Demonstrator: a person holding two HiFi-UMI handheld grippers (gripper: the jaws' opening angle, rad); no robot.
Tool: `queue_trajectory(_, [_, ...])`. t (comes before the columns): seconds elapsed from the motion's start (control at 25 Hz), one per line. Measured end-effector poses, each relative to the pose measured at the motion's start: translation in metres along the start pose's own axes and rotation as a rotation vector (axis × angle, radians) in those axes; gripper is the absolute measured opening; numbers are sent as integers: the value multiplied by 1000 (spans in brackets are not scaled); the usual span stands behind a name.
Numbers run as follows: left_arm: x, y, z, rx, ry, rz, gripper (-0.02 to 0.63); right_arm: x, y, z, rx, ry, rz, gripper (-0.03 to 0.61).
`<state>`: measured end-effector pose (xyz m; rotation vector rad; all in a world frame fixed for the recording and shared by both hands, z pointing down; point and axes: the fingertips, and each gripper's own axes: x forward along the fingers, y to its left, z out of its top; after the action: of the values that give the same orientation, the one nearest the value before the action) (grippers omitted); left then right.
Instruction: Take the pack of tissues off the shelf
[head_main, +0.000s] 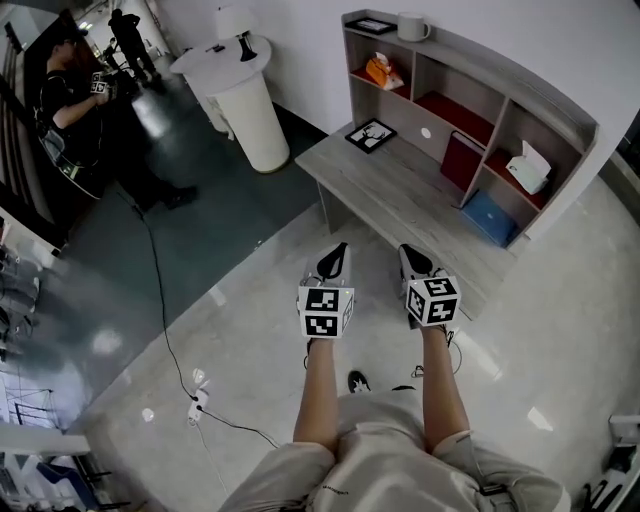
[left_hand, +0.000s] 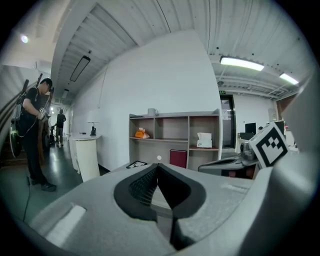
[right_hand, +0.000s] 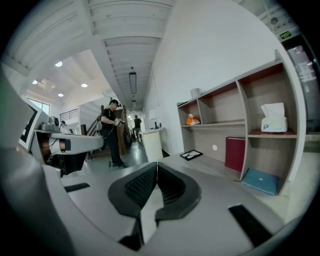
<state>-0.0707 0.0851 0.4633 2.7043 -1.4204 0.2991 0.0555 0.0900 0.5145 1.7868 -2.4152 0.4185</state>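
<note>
tissue pack: sitting on the upper board of the shelf's right-end bay, upright, nothing crowding it; also showing in the left gripper view and the right gripper view
bay edges: divider standing on its left, shelf end wall on its right, open front facing you
below it: blue pad lying in the bay underneath; red folder standing one bay to the left
desk: top lying mostly bare in front of the shelf, only a picture frame sitting toward its left end
your left gripper: fingers pressing together, gripping nothing, hanging over bare floor
your right gripper: fingers pressing together too, empty; tip lining up with the desk's front edge in the head view
floor: lying open around you; cable trailing off on your left
head view only: showing the cable
right gripper view only: showing the blue pad; in the left gripper view your right gripper is blocking that bay
</note>
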Motion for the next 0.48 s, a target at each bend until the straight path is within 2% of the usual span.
queue_trajectory(0.32, [26, 28, -15, -36, 7, -32, 9, 26, -16, -10, 5, 11, -76, 17])
queue_trajectory(0.48, [43, 44, -22, -49, 14, -25, 9, 48, -23, -4, 3, -7, -84, 17])
